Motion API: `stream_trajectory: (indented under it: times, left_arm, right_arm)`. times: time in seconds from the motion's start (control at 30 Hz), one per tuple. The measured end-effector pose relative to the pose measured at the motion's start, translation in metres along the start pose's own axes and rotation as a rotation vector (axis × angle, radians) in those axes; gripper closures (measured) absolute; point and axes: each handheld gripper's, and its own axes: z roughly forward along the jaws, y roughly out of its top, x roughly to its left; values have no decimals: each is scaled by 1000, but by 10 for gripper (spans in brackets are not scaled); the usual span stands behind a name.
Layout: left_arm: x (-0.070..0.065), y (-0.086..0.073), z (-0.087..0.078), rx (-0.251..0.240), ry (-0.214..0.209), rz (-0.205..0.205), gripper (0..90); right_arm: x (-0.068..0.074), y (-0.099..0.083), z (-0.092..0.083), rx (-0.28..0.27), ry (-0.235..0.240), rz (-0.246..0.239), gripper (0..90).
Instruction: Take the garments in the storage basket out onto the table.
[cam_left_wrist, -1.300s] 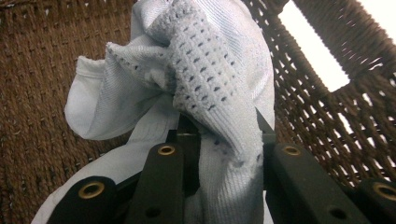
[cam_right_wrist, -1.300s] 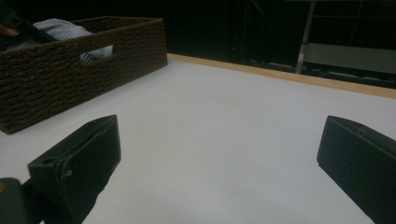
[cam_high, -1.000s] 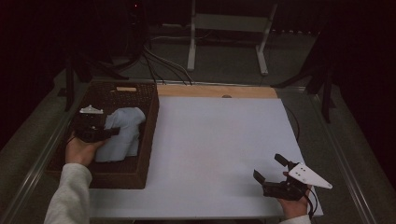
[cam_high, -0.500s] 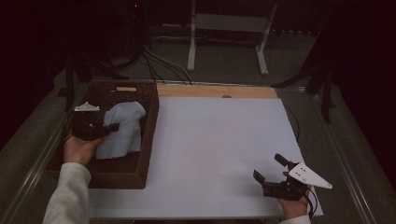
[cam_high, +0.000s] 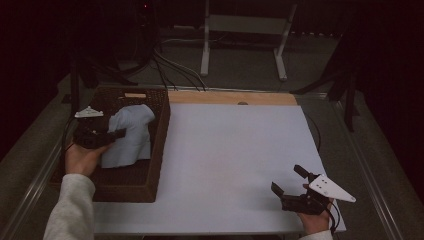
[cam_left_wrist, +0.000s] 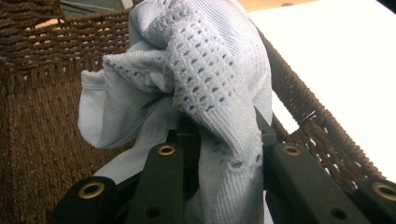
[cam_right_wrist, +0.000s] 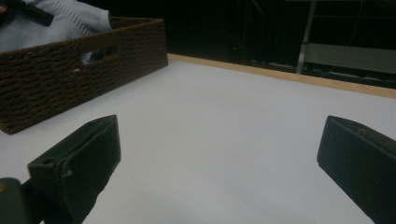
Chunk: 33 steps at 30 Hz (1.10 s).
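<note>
Knitted pale cloth (cam_left_wrist: 205, 74), rough woven wicker basket (cam_high: 150, 165)

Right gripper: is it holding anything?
No, the right gripper has its jaws wide apart over the bare white table, with nothing between them.

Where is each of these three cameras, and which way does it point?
High view: above the table's near edge, looking forward and down; both forearms, left tool, right tool.
Left gripper view: on the left tool, facing the pale blue knit garment it grips.
Right gripper view: on the right tool, looking across the white table.
Shared: the wicker basket.
</note>
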Motion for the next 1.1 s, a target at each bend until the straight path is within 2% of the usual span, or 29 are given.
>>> stream_trajectory:
  times: [1.1]
  left_arm:
    - [-7, 21, -26, -77, 6, 27, 741]
  right_arm:
    - [-1, 0, 0, -3, 0, 4, 0]
